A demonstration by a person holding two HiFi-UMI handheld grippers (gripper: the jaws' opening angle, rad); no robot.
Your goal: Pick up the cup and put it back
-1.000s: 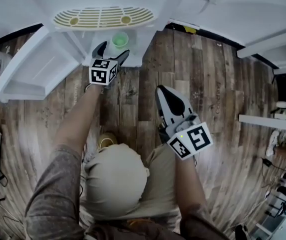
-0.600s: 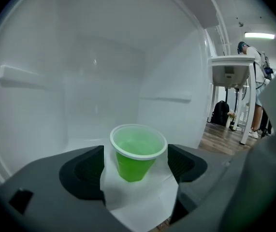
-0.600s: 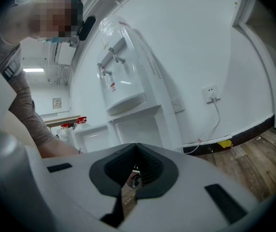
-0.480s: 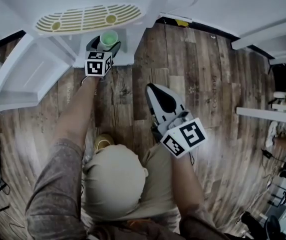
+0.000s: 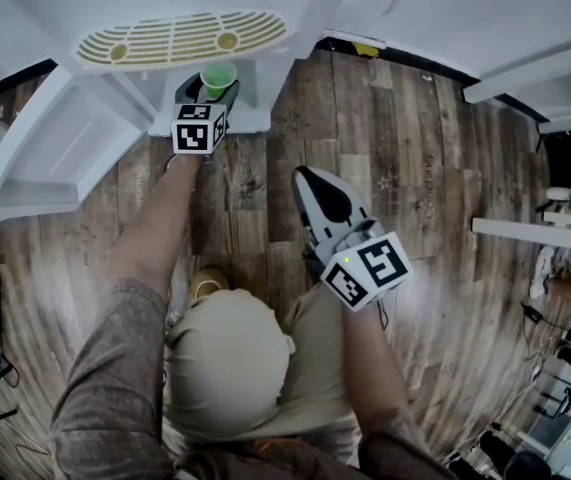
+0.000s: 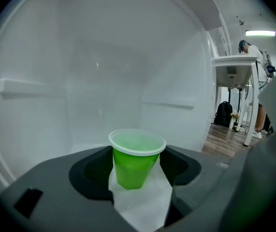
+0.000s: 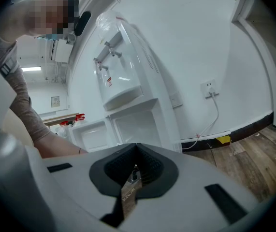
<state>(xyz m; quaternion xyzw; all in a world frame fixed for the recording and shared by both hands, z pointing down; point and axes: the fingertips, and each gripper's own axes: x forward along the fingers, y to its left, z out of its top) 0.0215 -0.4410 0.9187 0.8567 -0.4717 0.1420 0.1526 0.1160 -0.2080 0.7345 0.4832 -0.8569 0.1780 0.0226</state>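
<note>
A green plastic cup stands upright on the white floor of the open lower compartment of a water dispenser. My left gripper reaches into the compartment, one jaw on each side of the cup. In the left gripper view its jaws are closing, with the cup between them. The cup's wall is not dented, and I see no pad pressing on it. My right gripper hangs over the wooden floor, away from the cup. Its jaw tips meet, and it holds nothing.
The compartment's white door stands open to the left. A yellow-white drip grille juts out above the cup. A wall socket with a cable is on the right wall. A white table and a person stand further back.
The left gripper has moved forward around the cup and its jaws have narrowed on both sides of it. The right gripper has hardly moved.
</note>
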